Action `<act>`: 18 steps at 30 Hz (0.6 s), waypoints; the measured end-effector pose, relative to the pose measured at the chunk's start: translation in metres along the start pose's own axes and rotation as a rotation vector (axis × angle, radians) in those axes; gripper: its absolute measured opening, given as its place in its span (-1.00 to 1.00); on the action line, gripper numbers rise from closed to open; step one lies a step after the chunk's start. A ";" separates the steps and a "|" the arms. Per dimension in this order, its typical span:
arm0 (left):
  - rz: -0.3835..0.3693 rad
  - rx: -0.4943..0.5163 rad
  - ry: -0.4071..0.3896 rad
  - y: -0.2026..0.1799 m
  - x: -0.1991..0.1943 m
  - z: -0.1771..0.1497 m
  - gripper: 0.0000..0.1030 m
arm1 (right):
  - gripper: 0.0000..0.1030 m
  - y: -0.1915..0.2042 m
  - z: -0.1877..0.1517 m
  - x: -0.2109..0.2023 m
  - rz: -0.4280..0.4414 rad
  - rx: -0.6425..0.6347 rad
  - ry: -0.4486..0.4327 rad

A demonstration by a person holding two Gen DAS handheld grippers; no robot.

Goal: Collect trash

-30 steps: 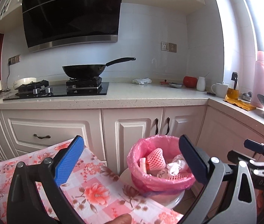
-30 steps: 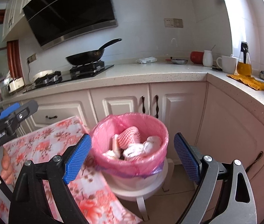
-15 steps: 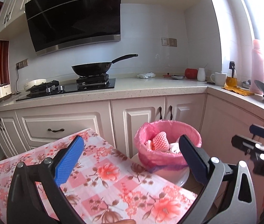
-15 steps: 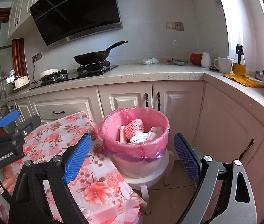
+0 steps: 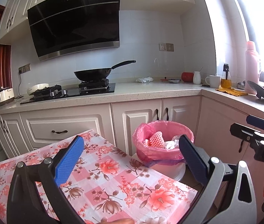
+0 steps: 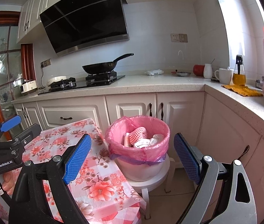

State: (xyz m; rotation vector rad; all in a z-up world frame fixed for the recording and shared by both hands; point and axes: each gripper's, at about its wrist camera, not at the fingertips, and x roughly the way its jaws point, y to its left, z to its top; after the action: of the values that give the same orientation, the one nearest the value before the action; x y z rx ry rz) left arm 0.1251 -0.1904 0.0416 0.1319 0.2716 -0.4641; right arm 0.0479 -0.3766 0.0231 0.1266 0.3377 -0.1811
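Pink liner bag on the trash bin [image 6: 138,143] is already holding a fair pile: a foam fruit net [image 6: 138,133], some crumpled white paper [image 6: 150,141], all sitting just below the rim. The bin itself stands on a small white stool [image 6: 150,183] right beside the table with the floral tablecloth [image 6: 98,179], in front of the cabinets.

Main worry from here looks like the stool. It's a small perch for a bin, so if either claw bumps the rim or snags the loose liner edge, the whole thing could tip or the bag could slide down into the bin. Also nothing is visibly left on the tablecloth from these angles, so reaching blindly could just drag the cloth.

Pose-wise, the left gripper [image 5: 130,154] hangs above the table, pointed toward the bin, blue pads spread wide with nothing between them. The right gripper [image 6: 132,155] sits a bit higher than the bin with its pads wide apart either side of it in view, not touching it, also empty. Each claw shows at the edge of the other's view, so they're held side by side.
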 end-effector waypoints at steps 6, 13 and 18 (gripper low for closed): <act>-0.014 0.007 0.007 -0.006 0.003 -0.006 0.91 | 0.65 0.002 -0.004 0.005 -0.013 -0.032 0.027; -0.014 -0.012 0.043 -0.003 0.014 -0.016 0.91 | 0.65 0.000 -0.009 0.009 -0.019 -0.006 0.032; 0.011 -0.042 0.033 0.000 0.014 -0.020 0.91 | 0.65 0.003 -0.009 0.000 -0.056 -0.019 -0.047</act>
State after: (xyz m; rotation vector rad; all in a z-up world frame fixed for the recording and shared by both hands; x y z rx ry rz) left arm 0.1326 -0.1930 0.0181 0.1003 0.3122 -0.4452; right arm 0.0452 -0.3721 0.0148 0.0944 0.2960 -0.2361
